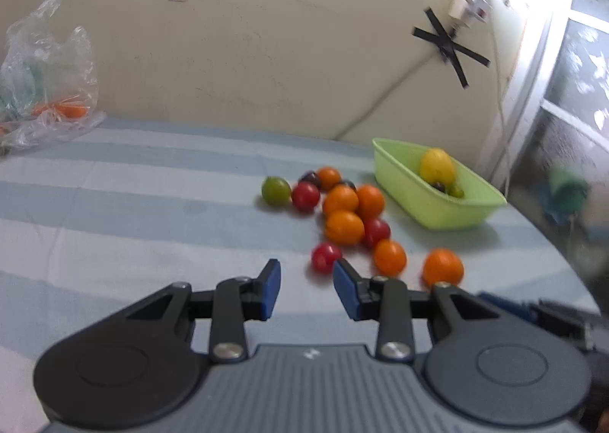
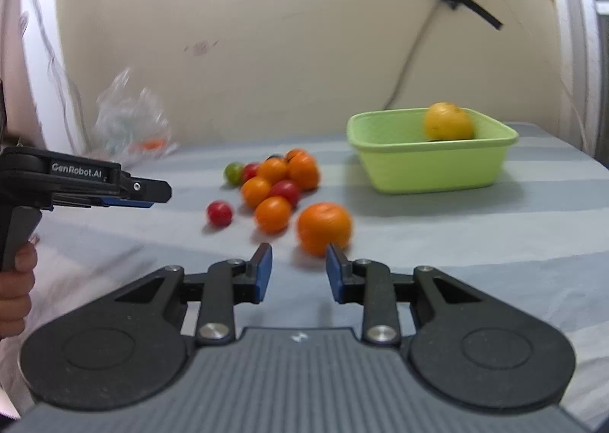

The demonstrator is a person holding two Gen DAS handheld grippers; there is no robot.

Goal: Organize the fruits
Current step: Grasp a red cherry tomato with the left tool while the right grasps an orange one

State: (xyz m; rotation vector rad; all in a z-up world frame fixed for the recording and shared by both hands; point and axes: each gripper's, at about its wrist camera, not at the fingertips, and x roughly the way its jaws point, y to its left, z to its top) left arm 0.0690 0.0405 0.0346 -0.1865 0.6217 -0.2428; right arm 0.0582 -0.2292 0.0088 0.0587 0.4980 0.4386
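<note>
A pile of small fruits lies on the striped cloth: several orange ones [image 1: 343, 227], red ones [image 1: 326, 257] and a green one [image 1: 275, 190]. A light green tub [image 1: 456, 210] at the right holds a yellow fruit [image 1: 437, 165] and small dark ones. My left gripper [image 1: 306, 275] is open and empty, just short of the nearest red fruit. My right gripper [image 2: 299, 259] is open and empty, close in front of a large orange fruit [image 2: 324, 228]. The tub [image 2: 430, 170] and yellow fruit [image 2: 448, 121] show behind it. The left gripper [image 2: 131, 195] appears at the left there.
A clear plastic bag [image 1: 49, 71] with orange items lies at the back left by the wall. Cables and black tape [image 1: 451, 46] hang on the wall. The table's right edge drops off beyond the tub, near a window.
</note>
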